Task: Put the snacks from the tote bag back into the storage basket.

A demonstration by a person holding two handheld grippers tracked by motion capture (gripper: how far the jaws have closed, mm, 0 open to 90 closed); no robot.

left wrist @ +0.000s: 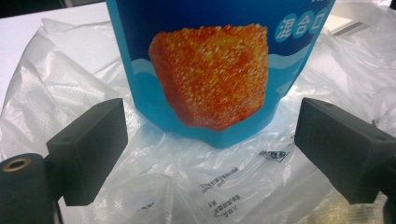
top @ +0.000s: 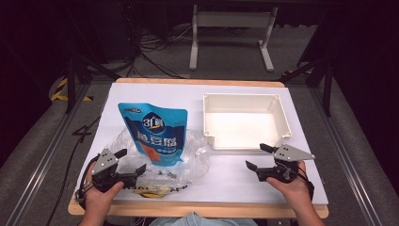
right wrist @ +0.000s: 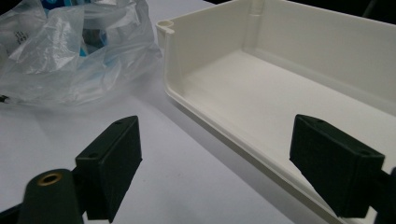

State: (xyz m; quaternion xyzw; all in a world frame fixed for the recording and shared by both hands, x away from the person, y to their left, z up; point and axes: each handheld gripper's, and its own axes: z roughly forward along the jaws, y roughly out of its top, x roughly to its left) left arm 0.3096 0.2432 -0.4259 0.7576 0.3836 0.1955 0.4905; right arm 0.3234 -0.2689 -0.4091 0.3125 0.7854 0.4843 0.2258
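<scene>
A blue snack pouch (top: pixel 154 132) with an orange cube printed on it (left wrist: pixel 210 74) stands upright on crumpled clear plastic bags (top: pixel 188 162). My left gripper (top: pixel 130 161) sits at the table's front left, open, its jaws pointing at the foot of the pouch with nothing between them (left wrist: pixel 210 154). My right gripper (top: pixel 260 157) is open at the front right, just before the near wall of the white bin (top: pixel 277 136). In the right gripper view the bin (right wrist: pixel 261 98) lies ahead between the jaws, and the clear bags (right wrist: pixel 70 51) are at the upper left.
The white sheet covers a wooden table (top: pixel 197 209). Some small dark bits and a yellowish packet (top: pixel 155 190) lie under the plastic near the front edge. Cables and a white table frame (top: pixel 230 37) are on the floor beyond.
</scene>
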